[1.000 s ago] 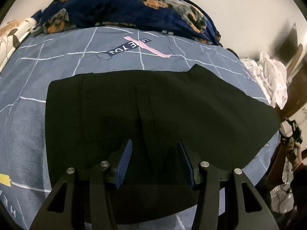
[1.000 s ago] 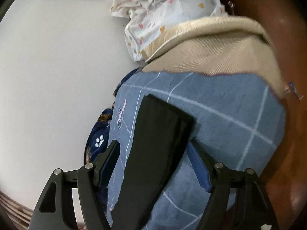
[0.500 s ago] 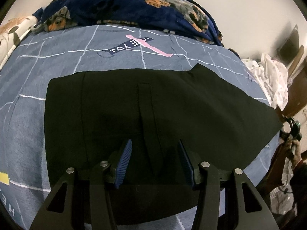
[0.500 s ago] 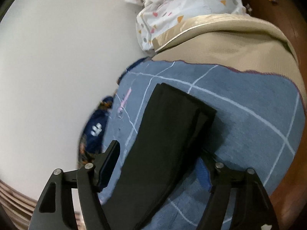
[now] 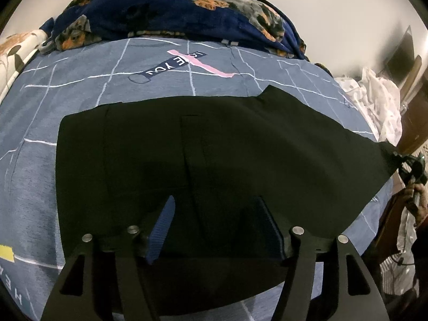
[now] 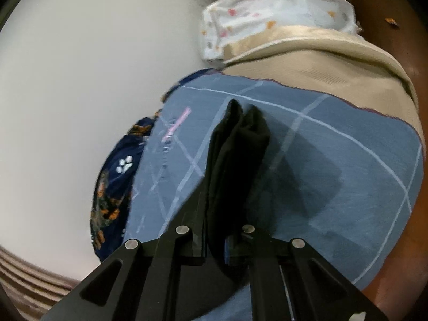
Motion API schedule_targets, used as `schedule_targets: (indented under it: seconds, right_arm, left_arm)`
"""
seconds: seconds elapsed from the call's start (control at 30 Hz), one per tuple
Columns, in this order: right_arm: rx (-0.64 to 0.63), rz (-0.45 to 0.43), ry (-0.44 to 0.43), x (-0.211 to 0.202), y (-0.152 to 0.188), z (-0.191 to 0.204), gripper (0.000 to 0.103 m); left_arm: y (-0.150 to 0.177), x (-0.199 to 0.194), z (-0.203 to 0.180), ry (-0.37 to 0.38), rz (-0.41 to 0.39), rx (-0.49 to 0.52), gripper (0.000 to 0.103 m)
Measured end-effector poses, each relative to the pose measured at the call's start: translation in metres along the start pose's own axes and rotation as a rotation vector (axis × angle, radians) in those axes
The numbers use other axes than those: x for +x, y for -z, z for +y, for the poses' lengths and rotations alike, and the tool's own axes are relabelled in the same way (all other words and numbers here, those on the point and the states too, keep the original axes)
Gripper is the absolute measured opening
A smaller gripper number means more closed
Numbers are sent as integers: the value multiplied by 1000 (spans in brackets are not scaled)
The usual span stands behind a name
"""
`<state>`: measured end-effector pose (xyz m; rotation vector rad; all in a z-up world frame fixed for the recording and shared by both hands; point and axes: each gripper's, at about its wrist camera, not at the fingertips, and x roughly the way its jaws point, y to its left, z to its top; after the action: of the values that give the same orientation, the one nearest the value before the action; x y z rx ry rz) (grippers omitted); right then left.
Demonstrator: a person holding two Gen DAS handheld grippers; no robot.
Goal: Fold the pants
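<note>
The right gripper (image 6: pixel 218 236) had just been closing and was clamped on the leg-end of the black pants (image 5: pixel 214 165), the cloth bunched between its pads and raised off the blue bedsheet (image 6: pixel 347 176). The left gripper (image 5: pixel 214 227) had just been opening; its jaws stood apart over the waist end, which lay flat directly beneath and ahead of the blue pads (image 5: pixel 163 224) — whether they touched the cloth could not be told from this dark view.

Risk, near to far:
- Thin pinch at the right pads: only the hem edge appeared held, so a fast pull could let one layer slip out and the two legs separate.
- Released waist: with the left jaws not gripping, drag from the right could slide the whole garment along the sheet instead of folding it.
- Beyond the pants, the dark patterned blanket (image 5: pixel 174 13) — a long carry could snag there.

Count: one pair of pants, two grippers, one sheet, one blanket, one white patterned cloth pile (image 6: pixel 267 10) farthest off.
</note>
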<state>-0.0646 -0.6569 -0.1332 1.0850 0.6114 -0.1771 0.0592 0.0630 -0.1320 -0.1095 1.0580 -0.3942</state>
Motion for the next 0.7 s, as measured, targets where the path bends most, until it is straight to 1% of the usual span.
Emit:
schedule_targets:
  seconds: [0.2,0.37,0.5,0.6,0.7]
  right_arm:
    - [-83,25,-45,3,16,44,9]
    - [-141,83,-93,19,42,86,9]
    - [-201,129,-104,35,64,114,9]
    - [-234,169,-105,46,83,127,9]
    - [-260,202,-105,55,101,136,9]
  left_arm:
    - [0,0,-5,-30,5,30,65]
    - [0,0,-7,-43,4,26,66]
    - [1,0,-8,-61,3,30,66]
    - [3,0,-10,-80,0,43,66]
    - [4,0,-13,-104,2,61,69]
